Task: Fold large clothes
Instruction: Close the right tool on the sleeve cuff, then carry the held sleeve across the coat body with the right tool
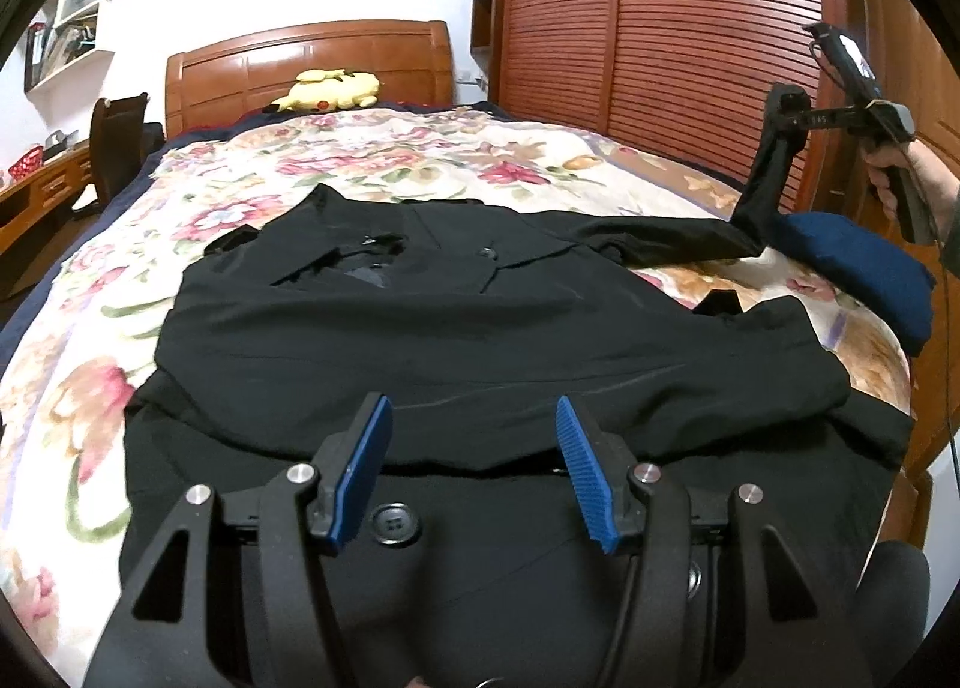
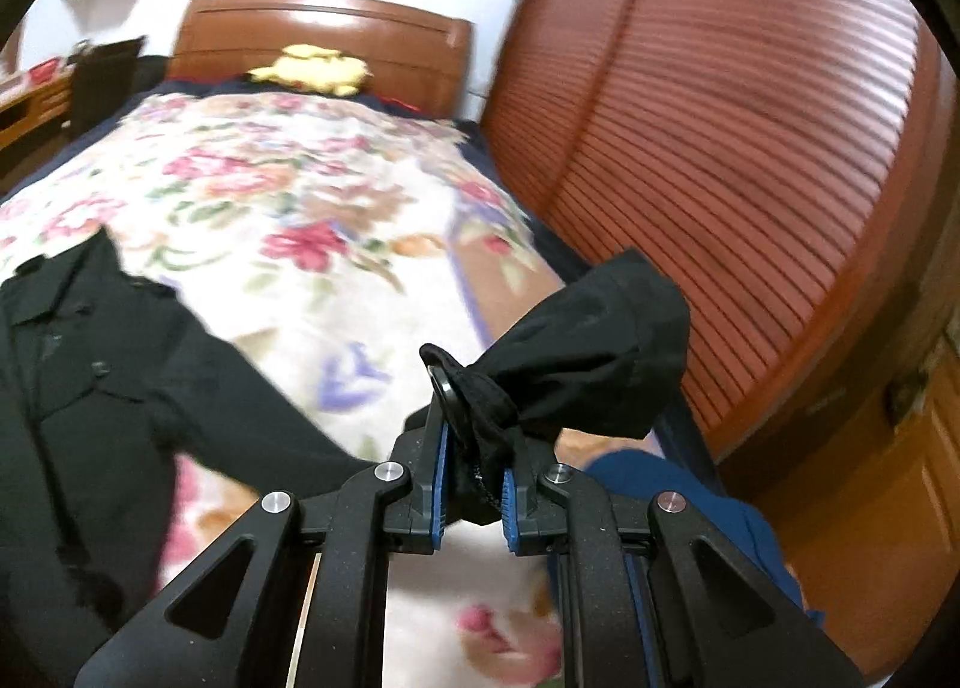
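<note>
A floral quilt (image 1: pixel 372 159) covered the bed (image 1: pixel 36 298), and a yellow plush toy (image 1: pixel 327 90) lay at its head against the wooden headboard (image 1: pixel 312 60). A slatted reddish wardrobe (image 1: pixel 690 39) stood along one side, with a folded dark blue cloth (image 1: pixel 864 274) lying on the quilt near it. On the other side were a dark chair (image 1: pixel 117 147), a wooden table (image 1: pixel 42 187) and white wall shelves (image 1: pixel 78 21).
</note>
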The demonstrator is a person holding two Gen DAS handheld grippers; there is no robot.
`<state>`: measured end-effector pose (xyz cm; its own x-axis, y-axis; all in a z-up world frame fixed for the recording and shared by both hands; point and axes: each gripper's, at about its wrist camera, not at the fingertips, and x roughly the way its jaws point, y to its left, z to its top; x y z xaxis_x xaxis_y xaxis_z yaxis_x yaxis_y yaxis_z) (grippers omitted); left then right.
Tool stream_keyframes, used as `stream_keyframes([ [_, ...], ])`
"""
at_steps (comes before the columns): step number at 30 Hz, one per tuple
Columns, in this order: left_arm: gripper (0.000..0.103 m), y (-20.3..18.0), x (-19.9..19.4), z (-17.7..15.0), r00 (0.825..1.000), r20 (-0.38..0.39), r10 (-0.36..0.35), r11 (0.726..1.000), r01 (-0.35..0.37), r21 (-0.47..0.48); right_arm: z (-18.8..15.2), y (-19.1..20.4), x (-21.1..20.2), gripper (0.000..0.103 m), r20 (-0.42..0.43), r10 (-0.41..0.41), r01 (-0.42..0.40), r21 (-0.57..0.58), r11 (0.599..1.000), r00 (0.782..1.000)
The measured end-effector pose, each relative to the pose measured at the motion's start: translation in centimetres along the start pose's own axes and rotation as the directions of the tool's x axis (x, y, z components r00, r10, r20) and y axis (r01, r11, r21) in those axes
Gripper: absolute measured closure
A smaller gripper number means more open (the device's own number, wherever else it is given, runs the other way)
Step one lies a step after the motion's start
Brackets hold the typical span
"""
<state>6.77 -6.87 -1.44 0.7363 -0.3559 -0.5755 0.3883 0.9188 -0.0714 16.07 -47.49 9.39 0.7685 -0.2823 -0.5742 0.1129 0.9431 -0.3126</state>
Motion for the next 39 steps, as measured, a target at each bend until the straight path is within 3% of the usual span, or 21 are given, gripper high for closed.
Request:
stream_keyframes([
  [10,0.047,1.8,-2.1,-0.3,1.0,0.025,0.014,1.0,-0.013,-0.028,2.0,8.5,-3.3,0.093,0.056,0.093,-0.086,-0.12,0.989,0.994],
  [16,0.047,2.6,-3.1,-0.4,0.999,0.037,0.028,0.999,-0.027,-0.04,3.0,15.0,-6.0,0.093,0.096,0.199,-0.177,-0.202,0.963,0.975],
  [27,0.047,4.7,-5.0,-0.9,0.997,0.056,0.057,0.996,-0.053,-0.069,3.5,26.9,-9.8,0.093,0.119,0.396,-0.338,-0.338,0.878,0.91],
  [35,0.047,6.4,-5.9,-1.4,0.994,0.068,0.086,0.992,-0.079,-0.098,3.9,32.4,-12.2,0.093,0.126,0.517,-0.448,-0.355,0.821,0.847],
  [39,0.047,7.2,-6.5,-1.6,0.992,0.071,0.1,0.99,-0.092,-0.111,3.1,34.5,-12.8,0.093,0.109,0.551,-0.481,-0.372,0.794,0.827],
])
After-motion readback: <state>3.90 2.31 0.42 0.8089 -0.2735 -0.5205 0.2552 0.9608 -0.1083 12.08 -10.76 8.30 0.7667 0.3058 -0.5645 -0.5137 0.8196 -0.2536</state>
